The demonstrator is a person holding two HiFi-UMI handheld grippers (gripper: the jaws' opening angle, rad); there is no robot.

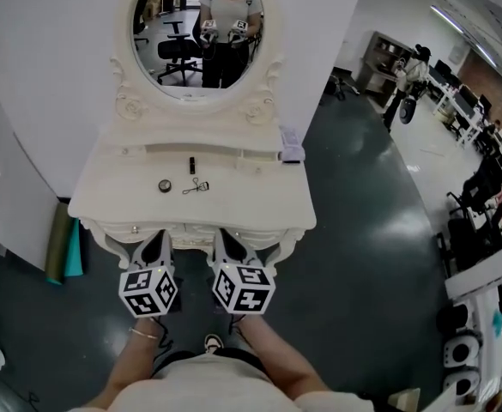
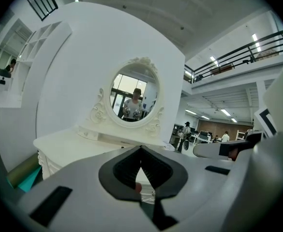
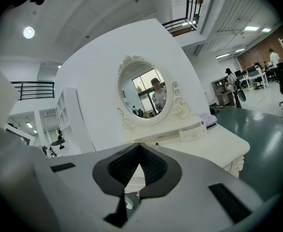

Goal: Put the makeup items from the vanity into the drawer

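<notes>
On the white vanity (image 1: 251,200), under its oval mirror (image 1: 197,28), lie a black lipstick tube (image 1: 192,164), a small round compact (image 1: 165,185) and an eyelash curler (image 1: 196,186). A small drawer (image 3: 192,132) in the raised back shelf stands slightly pulled out. My left gripper (image 1: 154,240) and right gripper (image 1: 229,240) hang side by side just in front of the vanity's front edge, below the items. Both are shut and hold nothing. In the gripper views, the left gripper (image 2: 141,150) and the right gripper (image 3: 140,145) show their tips meeting, pointed at the vanity.
A purple and white packet (image 1: 291,144) lies at the vanity's right end. Green and teal rolls (image 1: 62,247) lean at its left side. A curved white wall panel (image 1: 53,75) backs the vanity. Desks, chairs and people (image 1: 409,80) fill the far right.
</notes>
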